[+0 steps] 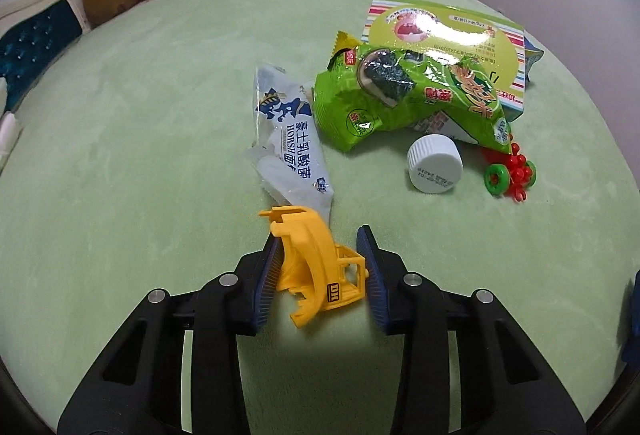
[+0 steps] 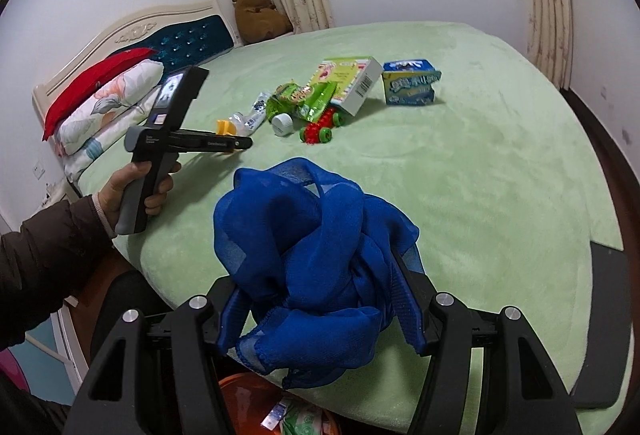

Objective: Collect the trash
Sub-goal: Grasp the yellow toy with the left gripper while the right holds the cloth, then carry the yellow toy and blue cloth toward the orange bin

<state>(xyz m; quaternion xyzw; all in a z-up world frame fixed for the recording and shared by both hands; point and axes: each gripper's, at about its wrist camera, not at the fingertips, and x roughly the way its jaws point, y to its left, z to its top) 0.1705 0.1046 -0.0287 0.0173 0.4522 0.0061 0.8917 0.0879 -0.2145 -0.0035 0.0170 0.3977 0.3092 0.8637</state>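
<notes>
A yellow plastic toy piece (image 1: 316, 267) lies on the green bedspread (image 1: 140, 155), and my left gripper (image 1: 320, 235) is shut on it, both pads against its sides. The right wrist view shows that gripper (image 2: 236, 143) held by a hand (image 2: 136, 191), with the yellow piece (image 2: 224, 127) at its tip. Beyond it lie a white wrapper (image 1: 288, 139), a green snack bag (image 1: 400, 95), a white bottle cap (image 1: 434, 163) and a red-and-green toy (image 1: 512, 175). My right gripper (image 2: 320, 275) is shut on a bunched blue mesh cloth (image 2: 304, 235) over the bed's near edge.
A striped box (image 1: 448, 31) lies behind the snack bag and a blue carton (image 2: 410, 83) to its right. An orange bin (image 2: 240, 391) holding wrappers sits below the bed edge. Pillows (image 2: 108, 99), a headboard (image 2: 188, 39) and a plush bear (image 2: 256, 15) line the far left.
</notes>
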